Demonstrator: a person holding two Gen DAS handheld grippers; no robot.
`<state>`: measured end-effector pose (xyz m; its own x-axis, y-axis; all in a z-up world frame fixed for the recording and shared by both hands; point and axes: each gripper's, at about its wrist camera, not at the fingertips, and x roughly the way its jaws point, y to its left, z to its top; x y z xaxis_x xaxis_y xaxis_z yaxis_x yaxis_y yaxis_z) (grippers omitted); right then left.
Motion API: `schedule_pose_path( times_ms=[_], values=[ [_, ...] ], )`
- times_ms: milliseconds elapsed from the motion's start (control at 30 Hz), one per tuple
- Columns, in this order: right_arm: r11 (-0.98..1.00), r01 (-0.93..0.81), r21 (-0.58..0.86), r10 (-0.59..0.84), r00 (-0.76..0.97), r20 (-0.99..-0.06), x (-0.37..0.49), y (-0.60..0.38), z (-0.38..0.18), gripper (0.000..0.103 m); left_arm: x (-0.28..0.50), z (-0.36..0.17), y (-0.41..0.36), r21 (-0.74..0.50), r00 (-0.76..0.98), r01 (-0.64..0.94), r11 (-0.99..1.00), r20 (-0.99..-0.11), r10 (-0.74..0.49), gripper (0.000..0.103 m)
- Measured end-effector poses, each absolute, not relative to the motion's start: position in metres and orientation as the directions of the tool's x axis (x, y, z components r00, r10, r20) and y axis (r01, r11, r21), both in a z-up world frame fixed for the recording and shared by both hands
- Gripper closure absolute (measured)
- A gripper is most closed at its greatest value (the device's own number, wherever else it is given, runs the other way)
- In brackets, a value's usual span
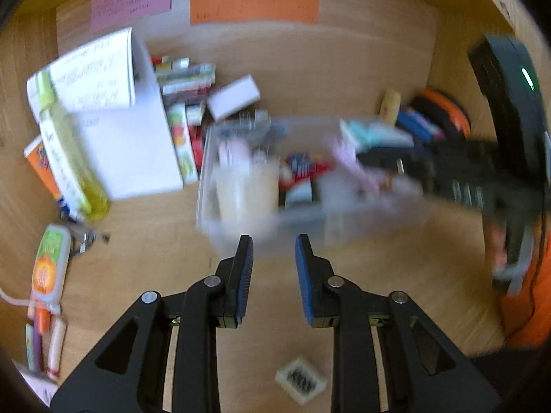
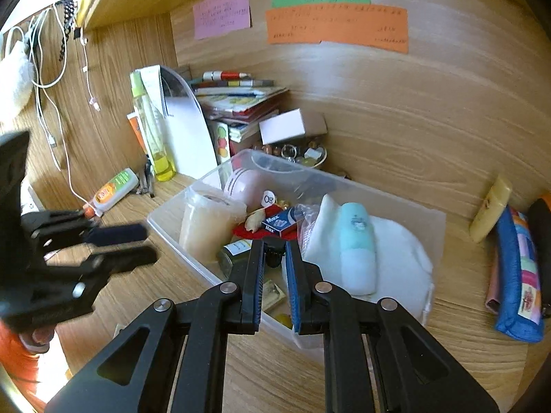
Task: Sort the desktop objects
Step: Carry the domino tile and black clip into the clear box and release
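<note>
A clear plastic bin (image 2: pixel 396 203) sits on the wooden desk, holding a beige cup (image 2: pixel 206 227), a pink ball, a blue Max staple box (image 2: pixel 280 222), a mint bottle (image 2: pixel 356 244) on white cloth and more. My right gripper (image 2: pixel 274 253) hangs over the bin's near side, shut on a small black object (image 2: pixel 274 249). My left gripper (image 1: pixel 273 246) is open and empty just in front of the bin (image 1: pixel 241 227), which is blurred in the left wrist view. It shows as a blurred black shape in the right wrist view (image 2: pixel 117 244).
A white box (image 2: pixel 187 130), a yellow-green bottle (image 2: pixel 151 130) and stacked books (image 2: pixel 241 103) stand at the back left. A glue bottle (image 2: pixel 112 191) lies left. A blue pencil case (image 2: pixel 518 275) lies right. A small clear packet (image 1: pixel 300 380) lies under my left gripper.
</note>
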<state>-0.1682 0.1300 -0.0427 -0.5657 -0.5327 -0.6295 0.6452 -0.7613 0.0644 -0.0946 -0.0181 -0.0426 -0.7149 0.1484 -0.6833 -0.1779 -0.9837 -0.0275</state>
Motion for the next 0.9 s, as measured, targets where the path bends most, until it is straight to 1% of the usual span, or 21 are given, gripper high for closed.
schedule_pose_path(
  times_ms=[33,100,267,400,500,600,767,867,900],
  values=[
    [-0.762,0.645,0.064,-0.529,-0.562,-0.636,-0.169,0.129,-0.044,0.092,-0.088,-0.049,-0.020,-0.040,-0.696,-0.184,-0.982,-0.701,0.159,0.067],
    [-0.768,0.638,0.056,-0.516,-0.566,-0.643,-0.170,0.127,-0.047,0.092,-0.075,-0.060,-0.022,-0.039,-0.672,-0.186,-0.982,-0.724,0.156,0.061],
    [-0.777,0.627,0.055,-0.506,-0.570,-0.647,-0.174,0.125,-0.050,0.092,-0.052,-0.079,-0.021,-0.038,-0.621,-0.210,-0.977,-0.767,0.164,0.060],
    [-0.781,0.620,0.078,-0.507,-0.556,-0.658,-0.176,0.123,-0.054,0.092,-0.045,-0.087,-0.020,-0.062,-0.591,-0.228,-0.972,-0.784,0.188,0.056],
    [-0.782,0.618,0.081,-0.505,-0.552,-0.664,-0.177,0.120,-0.057,0.092,-0.043,-0.092,-0.019,-0.060,-0.580,-0.231,-0.971,-0.793,0.187,0.051],
    [-0.779,0.622,0.079,-0.504,-0.547,-0.668,-0.175,0.116,-0.059,0.092,-0.045,-0.098,-0.019,-0.059,-0.569,-0.230,-0.971,-0.802,0.183,0.051],
    [-0.781,0.621,0.065,-0.493,-0.550,-0.674,-0.173,0.112,-0.062,0.091,-0.045,-0.097,-0.013,-0.027,-0.591,-0.230,-0.973,-0.791,0.161,0.052],
    [-0.781,0.623,0.050,-0.487,-0.557,-0.673,-0.171,0.110,-0.062,0.091,-0.043,-0.096,-0.008,0.001,-0.610,-0.235,-0.972,-0.778,0.147,0.063],
    [-0.777,0.627,0.047,-0.488,-0.555,-0.674,-0.170,0.109,-0.063,0.091,-0.042,-0.096,-0.007,0.000,-0.611,-0.237,-0.971,-0.777,0.149,0.064]
  ],
)
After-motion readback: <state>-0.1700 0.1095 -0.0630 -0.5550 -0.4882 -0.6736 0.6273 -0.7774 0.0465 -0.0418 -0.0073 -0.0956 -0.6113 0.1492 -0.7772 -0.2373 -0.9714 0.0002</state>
